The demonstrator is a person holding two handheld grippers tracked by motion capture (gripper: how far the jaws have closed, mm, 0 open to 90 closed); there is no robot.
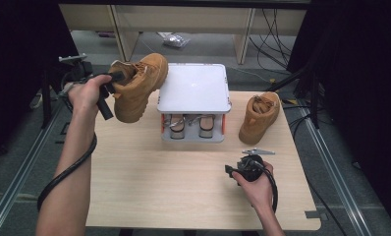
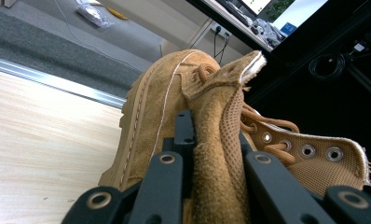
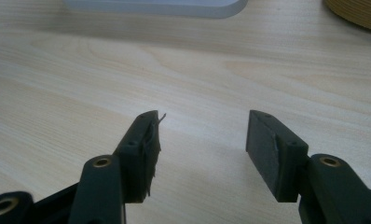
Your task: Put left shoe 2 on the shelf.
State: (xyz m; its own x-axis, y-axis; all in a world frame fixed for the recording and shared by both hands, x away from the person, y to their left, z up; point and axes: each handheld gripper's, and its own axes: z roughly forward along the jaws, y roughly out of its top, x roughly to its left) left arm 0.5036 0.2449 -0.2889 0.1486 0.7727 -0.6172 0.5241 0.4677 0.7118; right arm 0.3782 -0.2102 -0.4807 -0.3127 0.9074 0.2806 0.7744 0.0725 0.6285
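Note:
A tan suede boot (image 1: 137,86) hangs in the air over the table's far left, toe towards the white rack. My left gripper (image 1: 116,78) is shut on its collar; in the left gripper view the black jaws pinch the padded collar (image 2: 216,154) between them, with the boot's side (image 2: 151,107) beyond. A second tan boot (image 1: 260,117) stands on the table to the right of the rack. My right gripper (image 1: 231,170) rests low near the front right, its jaws open over bare wood (image 3: 202,140) with nothing between them.
A white two-tier shoe rack (image 1: 194,88) stands at the table's far middle, with a pair of shoes (image 1: 191,126) on its lower shelf. A small metal piece (image 1: 257,151) lies near the right hand. The wooden table (image 1: 149,187) spreads in front; cables lie on the floor behind.

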